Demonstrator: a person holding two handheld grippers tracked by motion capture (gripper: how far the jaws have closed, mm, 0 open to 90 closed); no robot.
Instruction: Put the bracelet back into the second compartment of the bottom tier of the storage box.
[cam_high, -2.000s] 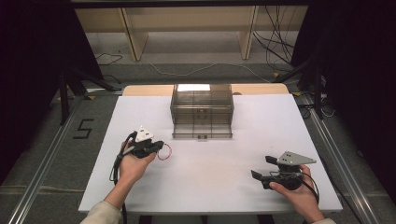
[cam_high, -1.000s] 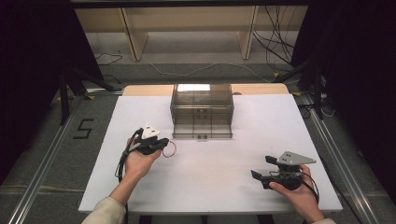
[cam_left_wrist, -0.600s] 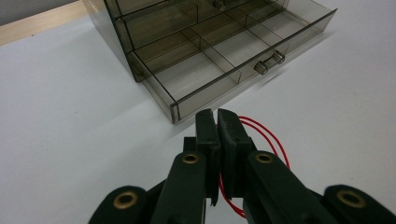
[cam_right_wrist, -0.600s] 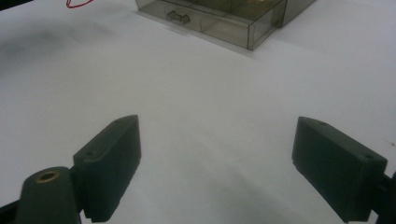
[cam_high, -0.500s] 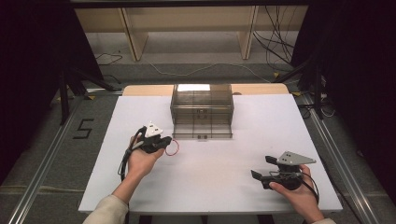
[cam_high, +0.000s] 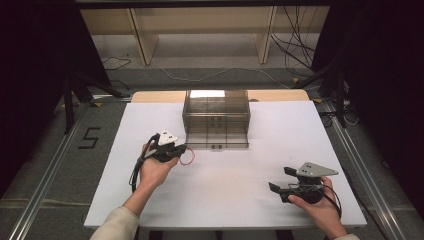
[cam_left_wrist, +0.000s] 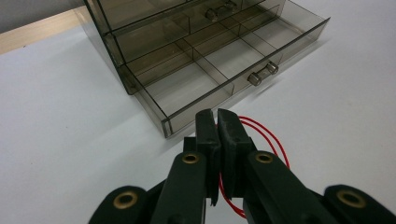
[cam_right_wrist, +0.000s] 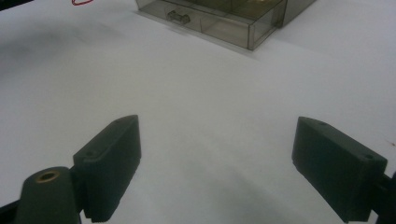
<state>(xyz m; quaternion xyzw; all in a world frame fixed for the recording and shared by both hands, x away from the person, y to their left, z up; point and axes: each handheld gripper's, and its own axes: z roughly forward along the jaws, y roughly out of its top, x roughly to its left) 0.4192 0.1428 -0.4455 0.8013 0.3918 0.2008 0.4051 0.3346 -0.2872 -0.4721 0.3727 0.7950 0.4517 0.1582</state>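
- A thin red wire loop (cam_left_wrist: 261, 135) is clamped between the closed jaws of the left gripper (cam_left_wrist: 217, 126); its strands are seen curving out to one side of the pads and down beneath them.
- In the high view, the red wire loop (cam_high: 187, 158) is seen hanging just past the tip of the left gripper (cam_high: 176, 149), a little above the white table top (cam_high: 240, 200).
- Just ahead of the left gripper's jaws, a smoky transparent drawer cabinet (cam_high: 216, 112) is found, with its lowest drawer (cam_left_wrist: 219, 74) pulled out.
- That open drawer is divided into compartments by clear partitions, and a small cylindrical knob (cam_left_wrist: 261, 73) is carried on its front wall; the near corner of the drawer lies closest to the jaw tips.
- The right gripper (cam_high: 280, 181) is held well apart from the left one, low over the table near its front edge.
- Its jaws are spread wide, with nothing between them but bare table surface, as shown in the right gripper view (cam_right_wrist: 217, 163).
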